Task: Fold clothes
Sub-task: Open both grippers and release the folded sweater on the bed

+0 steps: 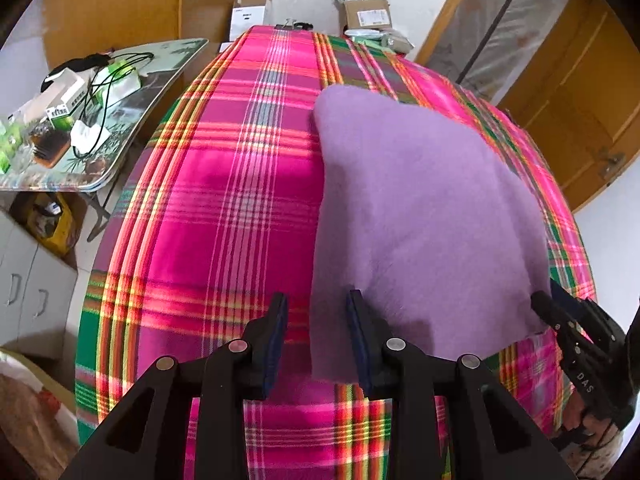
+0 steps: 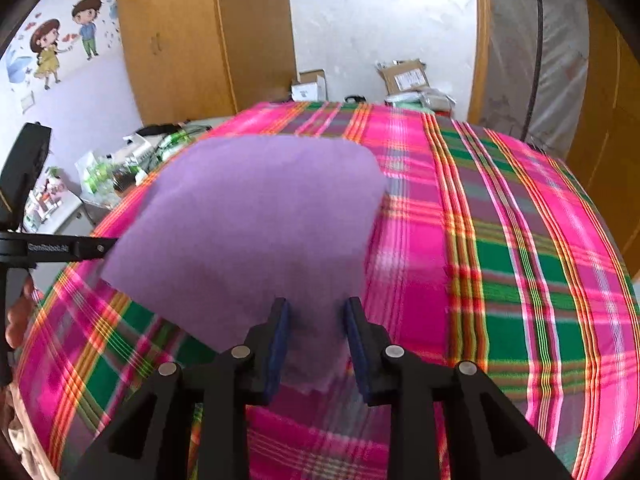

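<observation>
**Purple cloth between two half-spread grippers on the plaid cover**

The left gripper (image 1: 318,338) has its jaws spread apart. The near left edge of the purple cloth (image 1: 420,216) runs down between them, and its right finger (image 1: 360,336) lies over the cloth's margin. The left finger sits over bare plaid bedcover (image 1: 200,200). No pad visibly presses the fabric.

Ahead and to the right of this tool, the cloth stretches away as a broad flat panel. Its far corner lies well beyond the fingertips.

The right gripper (image 2: 318,340) is also parted. A near corner of the purple cloth (image 2: 260,208) hangs in the gap between its blue pads. The picture is blurred there, so contact with either pad cannot be told for sure. The cloth appears loose rather than pinched. From this tool the cloth spreads forward and to the left, where the other gripper's black body meets its edge.

Far left of the left gripper stands a cluttered side table (image 1: 168,68).
</observation>
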